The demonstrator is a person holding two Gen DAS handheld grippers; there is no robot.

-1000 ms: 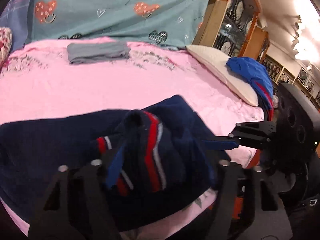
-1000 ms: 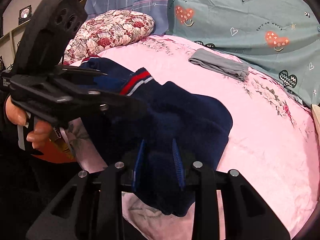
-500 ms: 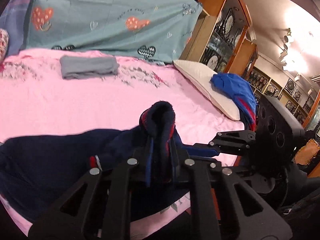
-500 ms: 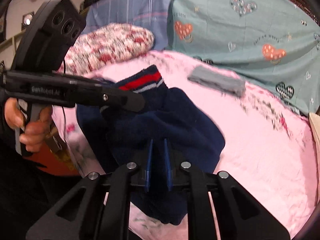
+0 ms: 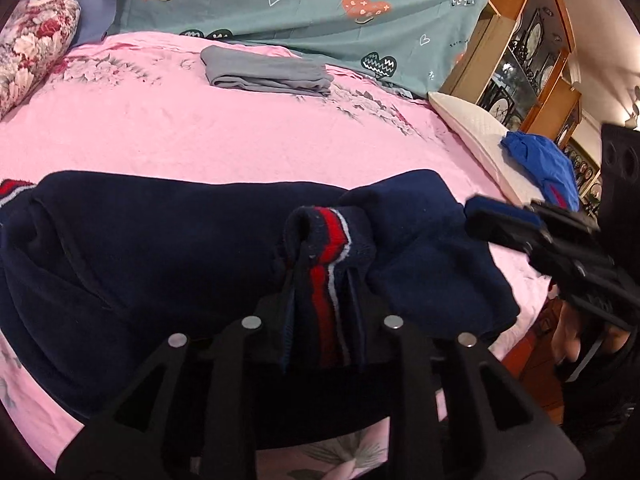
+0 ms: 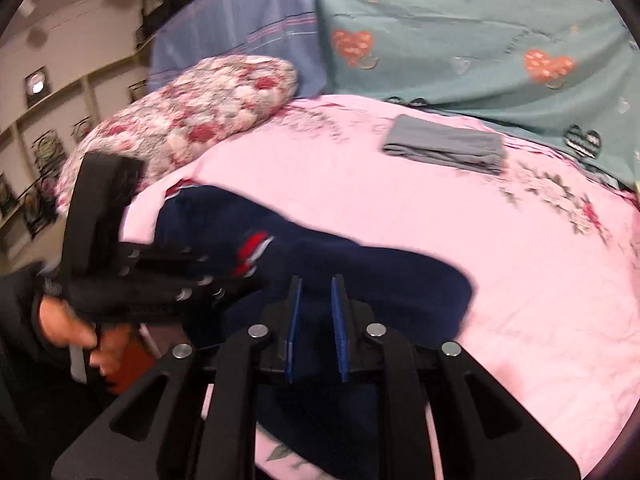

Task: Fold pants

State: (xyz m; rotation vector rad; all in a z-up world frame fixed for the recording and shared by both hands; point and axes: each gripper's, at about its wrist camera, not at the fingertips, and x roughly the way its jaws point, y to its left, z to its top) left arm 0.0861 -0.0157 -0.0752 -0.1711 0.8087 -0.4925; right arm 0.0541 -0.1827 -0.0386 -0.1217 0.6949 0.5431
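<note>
- Surface: bed with a pink floral sheet [image 5: 248, 136], mostly flat, faint wrinkles; flower prints near the far edge and at the near hem.
- Navy pants [image 5: 160, 248] lie bunched across the near edge of the bed, spread wide from left to right in the left wrist view; red and white striped cuff [image 5: 332, 236] raised at the middle.
- Left gripper [image 5: 320, 300]: clamped on the striped cuff, fabric pinched between the fingers and standing up above them. Jaws have just eased slightly wider, cloth between them.
- Right gripper [image 6: 316, 320]: blue pads [image 6: 339, 320] stand narrowly apart, with navy fabric in the gap and below. Jaws have just eased slightly wider; cannot tell whether the pads press on the cloth.
- In the right wrist view the left gripper shows at the left, blurred, held by a hand [image 6: 68, 324]; second striped end of the pants near it.
- Grey folded garment [image 5: 268, 74] rests on the far part of the sheet, well apart from the pants.
- Head of bed: teal bedding with heart prints [image 5: 312, 4] draped upright; beside it a blue-violet plaid cloth [image 6: 240, 28].
- Floral pillow [image 6: 188, 120], red and white, at the far left corner.
- White pillow [image 5: 476, 136] on the right edge, with a bright blue garment [image 5: 540, 160] on it.
- Room: wooden glass-front cabinet [image 5: 520, 48] right of the bed; framed pictures [image 6: 38, 84] on the pale wall at left.
</note>
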